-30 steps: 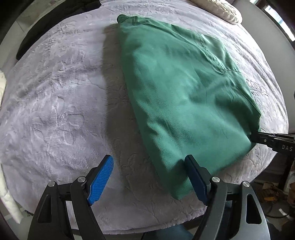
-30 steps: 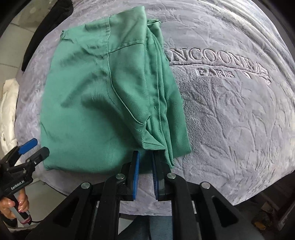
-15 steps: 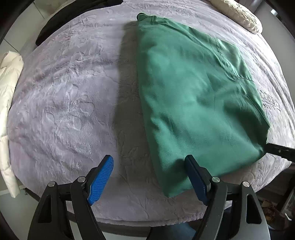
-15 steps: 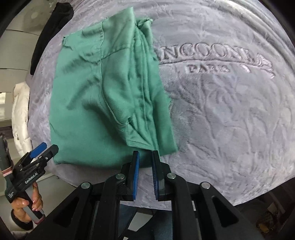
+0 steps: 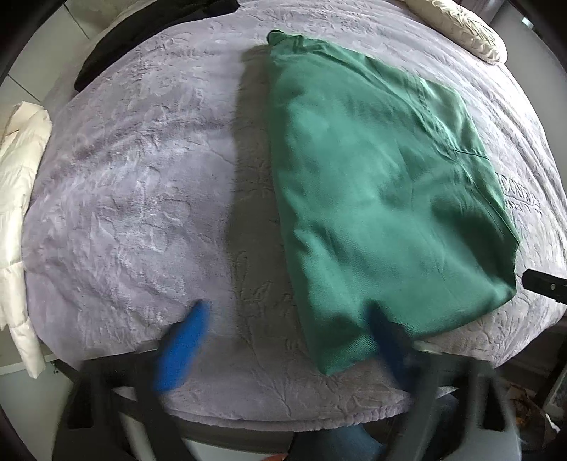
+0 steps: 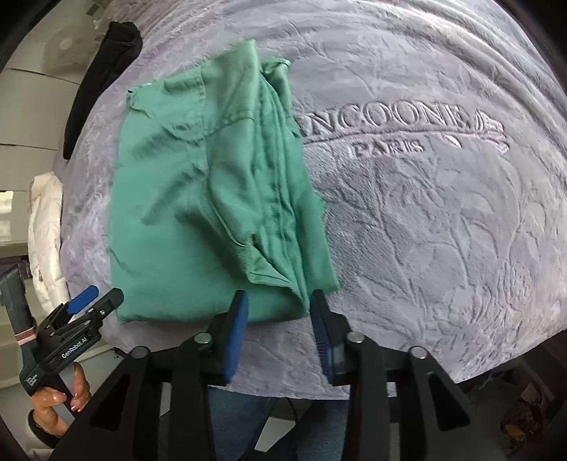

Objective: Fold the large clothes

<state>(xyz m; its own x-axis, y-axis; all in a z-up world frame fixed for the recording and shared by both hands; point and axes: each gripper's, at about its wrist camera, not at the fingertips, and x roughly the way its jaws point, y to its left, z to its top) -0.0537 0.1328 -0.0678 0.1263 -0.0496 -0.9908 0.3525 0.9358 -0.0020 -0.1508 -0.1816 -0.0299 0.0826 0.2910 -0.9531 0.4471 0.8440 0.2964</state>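
A green garment (image 5: 382, 198) lies folded into a rough rectangle on the lilac blanket (image 5: 141, 198). My left gripper (image 5: 287, 340) hangs over its near left corner, blurred, its jaws opening wide and pressing on nothing. In the right wrist view the garment (image 6: 198, 212) shows its layered seams on the right side. My right gripper (image 6: 278, 319) is just short of the garment's near edge, its jaws opening, with no cloth pinched between the pads. The left gripper (image 6: 92, 301) appears there too, off the garment's near left corner. A black tip of the right gripper (image 5: 542, 283) shows at the right edge.
The embossed blanket (image 6: 443, 230) carries raised lettering to the right of the garment. A black garment (image 6: 102, 85) lies at the far left edge, a white puffy jacket (image 5: 17, 198) hangs off the left side, and a cream pillow (image 5: 464, 32) sits at the far right. A hand (image 6: 56, 397) holds the left gripper's handle.
The right jaws, nearly shut at the garment's near edge, have parted and drawn back from it. The left jaws have spread wider. The garment lies where it was.
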